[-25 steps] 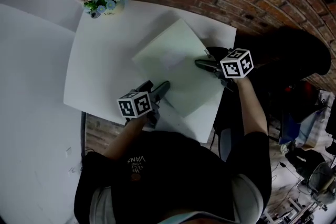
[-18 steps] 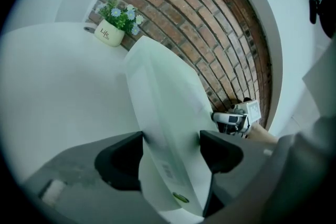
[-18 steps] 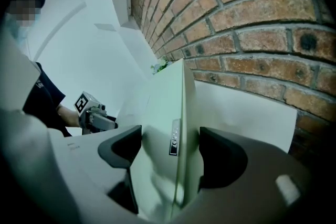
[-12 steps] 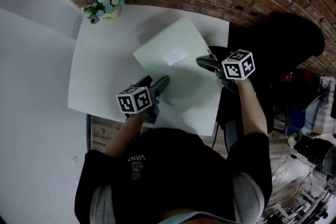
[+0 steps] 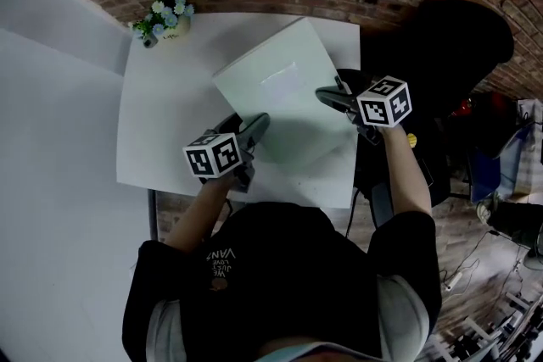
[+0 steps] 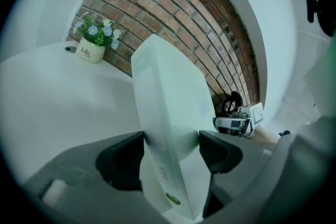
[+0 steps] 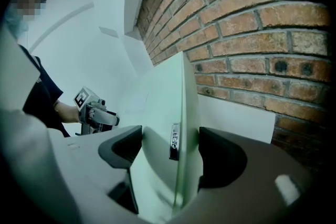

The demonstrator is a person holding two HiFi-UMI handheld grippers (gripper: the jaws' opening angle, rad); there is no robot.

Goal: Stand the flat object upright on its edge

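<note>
Box [image 5: 284, 102]: pale green, smooth, thin rectangular slab.
Left gripper [image 6: 171, 140]: jaws wide, clamping one edge.
Right gripper [image 7: 170, 138]: jaws wide, clamping opposite edge.

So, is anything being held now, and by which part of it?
Yes: the flat pale-green box. The left gripper clamps its near-left edge, the right gripper its right edge.

Black short-sleeved shirt [image 5: 288, 284]; dark grey left claw [image 5: 248, 125] and right claw [image 5: 329, 94].

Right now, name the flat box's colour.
The flat box is pale green, clearest in the left gripper view.
</note>
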